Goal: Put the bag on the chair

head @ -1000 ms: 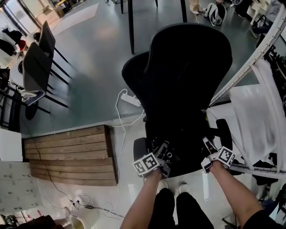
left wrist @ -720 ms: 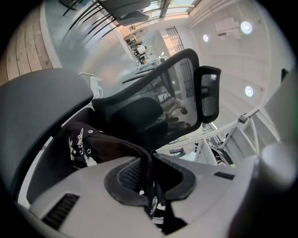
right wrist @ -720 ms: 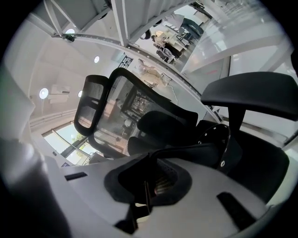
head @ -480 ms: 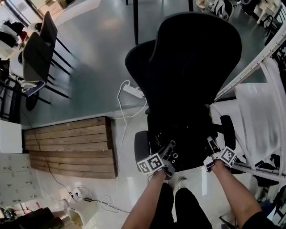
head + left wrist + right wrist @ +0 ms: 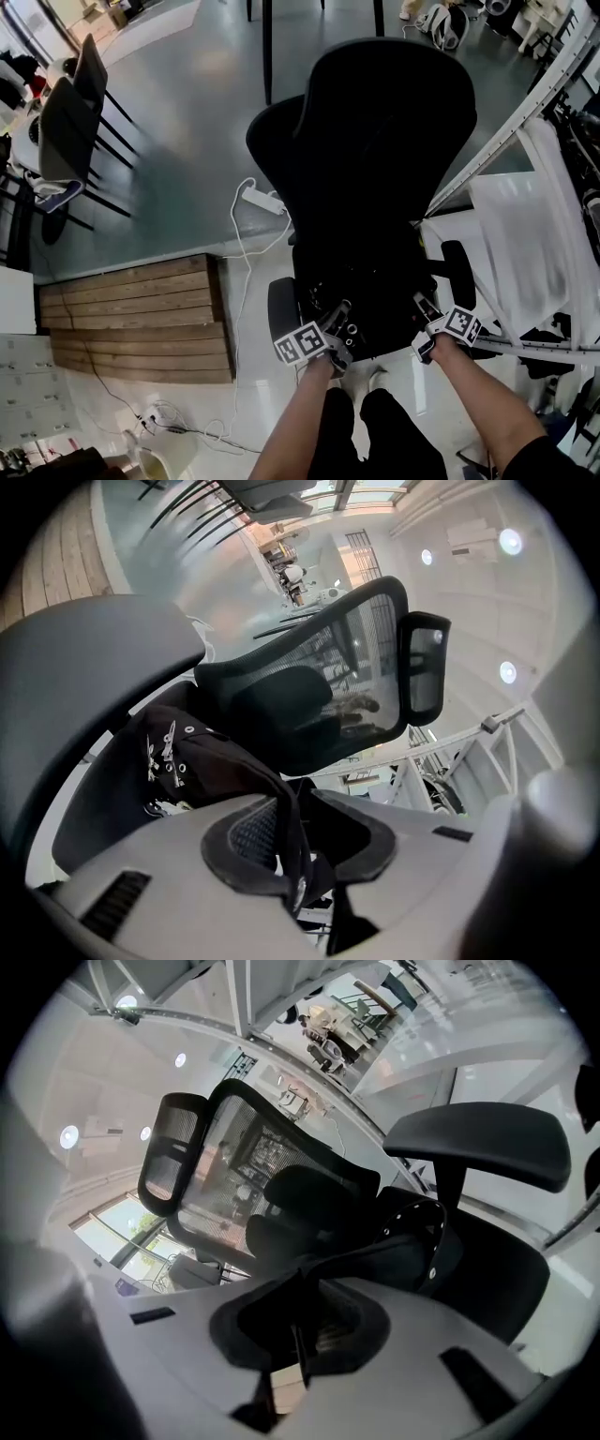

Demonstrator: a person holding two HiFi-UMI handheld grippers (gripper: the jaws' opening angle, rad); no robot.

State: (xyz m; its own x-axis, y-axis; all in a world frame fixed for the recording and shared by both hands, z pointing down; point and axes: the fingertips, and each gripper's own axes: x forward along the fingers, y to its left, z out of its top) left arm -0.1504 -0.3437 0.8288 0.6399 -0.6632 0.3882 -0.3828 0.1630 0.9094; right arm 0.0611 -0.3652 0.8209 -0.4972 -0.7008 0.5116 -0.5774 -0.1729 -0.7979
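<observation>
Grey floor (image 5: 187,141), black chair (image 5: 375,131) | bag (image 5: 178,761) is held over seat front, stretched side to side | left jaws are clamped on it, just loosened a bit | right jaws are clamped on it too

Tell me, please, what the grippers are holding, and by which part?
The black bag: the left gripper and right gripper each pinch a fold of its fabric, one at either end of its near edge.

Bag (image 5: 364,314) seemingly on chair (image 5: 375,131) seat (near edge), planks (image 5: 131,314) to left
</observation>
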